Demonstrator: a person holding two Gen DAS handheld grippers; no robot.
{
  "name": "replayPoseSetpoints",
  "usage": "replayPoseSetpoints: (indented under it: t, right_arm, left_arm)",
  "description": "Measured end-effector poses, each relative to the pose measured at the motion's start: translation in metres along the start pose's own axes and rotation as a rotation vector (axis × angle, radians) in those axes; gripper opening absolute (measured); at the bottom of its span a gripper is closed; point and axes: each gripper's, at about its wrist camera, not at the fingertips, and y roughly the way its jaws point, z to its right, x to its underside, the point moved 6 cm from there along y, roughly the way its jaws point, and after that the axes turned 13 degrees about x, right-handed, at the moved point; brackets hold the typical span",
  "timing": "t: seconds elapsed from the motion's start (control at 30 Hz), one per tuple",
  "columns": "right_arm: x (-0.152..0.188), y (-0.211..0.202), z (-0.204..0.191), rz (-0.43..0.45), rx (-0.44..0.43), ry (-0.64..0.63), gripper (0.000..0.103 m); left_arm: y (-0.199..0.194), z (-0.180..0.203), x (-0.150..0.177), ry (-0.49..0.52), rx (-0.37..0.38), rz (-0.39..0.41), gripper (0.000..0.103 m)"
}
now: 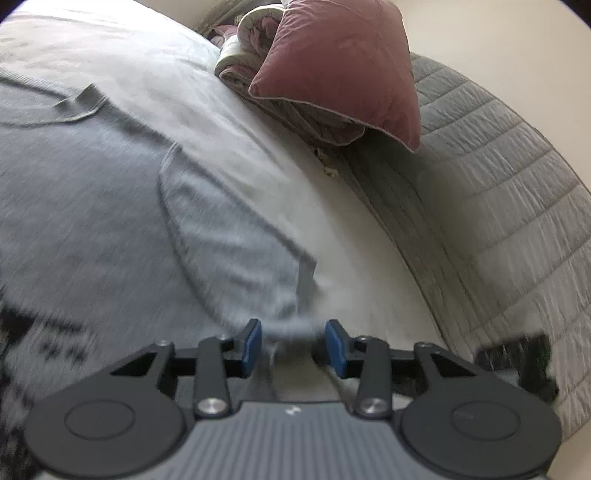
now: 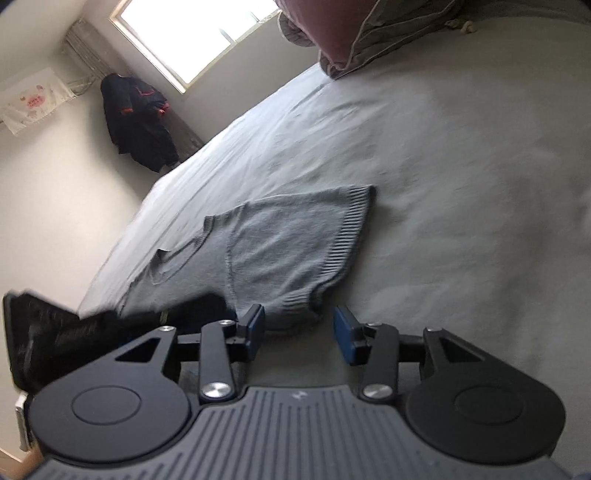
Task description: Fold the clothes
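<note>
A grey knit sweater (image 1: 92, 206) lies spread flat on the white bed sheet (image 1: 351, 236). One short sleeve with a ribbed cuff (image 1: 236, 236) points toward me. My left gripper (image 1: 294, 345) is open just above the sheet, with a bunched bit of the sleeve's edge between its blue pads (image 1: 255, 343). In the right wrist view the same sleeve (image 2: 291, 251) lies ahead, and my right gripper (image 2: 299, 332) is open with the sleeve's lower hem reaching in beside its left pad (image 2: 256, 326). The left gripper's black body (image 2: 66, 332) shows blurred at the left there.
A folded mauve quilt and pillow (image 1: 332, 74) sit at the head of the bed. Grey quilted padding (image 1: 498, 192) runs along the right side. A window (image 2: 199, 33) and a dark jacket hanging on the wall (image 2: 140, 122) are beyond the bed's far edge.
</note>
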Motion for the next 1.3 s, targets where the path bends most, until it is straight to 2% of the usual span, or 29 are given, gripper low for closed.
replayPoseSetpoints:
  t: [0.03, 0.07, 0.2, 0.27, 0.3, 0.37, 0.43, 0.47, 0.53, 0.8, 1.1, 1.3]
  right_arm:
    - [0.001, 0.002, -0.004, -0.002, 0.003, -0.015, 0.002]
    - [0.001, 0.003, -0.008, -0.003, 0.011, -0.031, 0.005]
    - [0.002, -0.003, -0.005, 0.010, 0.170, -0.093, 0.005]
    - [0.006, -0.009, -0.004, -0.004, 0.206, -0.081, 0.005]
    - [0.007, -0.013, -0.004, -0.002, 0.223, -0.085, 0.016]
    - [0.011, -0.022, -0.004, -0.010, 0.232, -0.081, 0.019]
    - [0.019, -0.033, -0.008, -0.012, 0.220, -0.072, 0.045]
    - [0.023, -0.038, -0.011, -0.011, 0.215, -0.071, 0.048]
    - [0.032, -0.046, -0.019, -0.015, 0.212, -0.079, 0.049]
    - [0.058, -0.060, -0.062, -0.029, 0.219, -0.094, 0.051]
    - [0.072, -0.059, -0.116, -0.037, 0.223, -0.105, 0.059]
    - [0.086, -0.044, -0.156, -0.069, 0.239, -0.161, 0.059]
  left_arm:
    - [-0.004, 0.000, 0.005, 0.002, -0.009, -0.012, 0.041]
    - [-0.007, 0.000, 0.009, 0.006, -0.017, -0.021, 0.041]
    - [-0.026, 0.004, 0.021, 0.039, -0.047, -0.038, 0.042]
    - [-0.034, 0.008, 0.022, 0.070, -0.085, -0.041, 0.049]
    - [-0.038, 0.011, 0.023, 0.084, -0.105, -0.042, 0.052]
    - [-0.047, 0.015, 0.025, 0.106, -0.148, -0.041, 0.063]
    - [-0.057, 0.019, 0.026, 0.131, -0.203, -0.036, 0.069]
    - [-0.062, 0.021, 0.026, 0.144, -0.235, -0.031, 0.077]
    - [-0.074, 0.023, 0.028, 0.169, -0.308, -0.021, 0.085]
    - [-0.132, 0.022, 0.032, 0.193, -0.497, -0.008, 0.090]
    - [-0.219, 0.000, 0.027, 0.132, -0.602, 0.031, 0.097]
    - [-0.270, -0.020, 0.022, 0.146, -0.697, 0.049, 0.097]
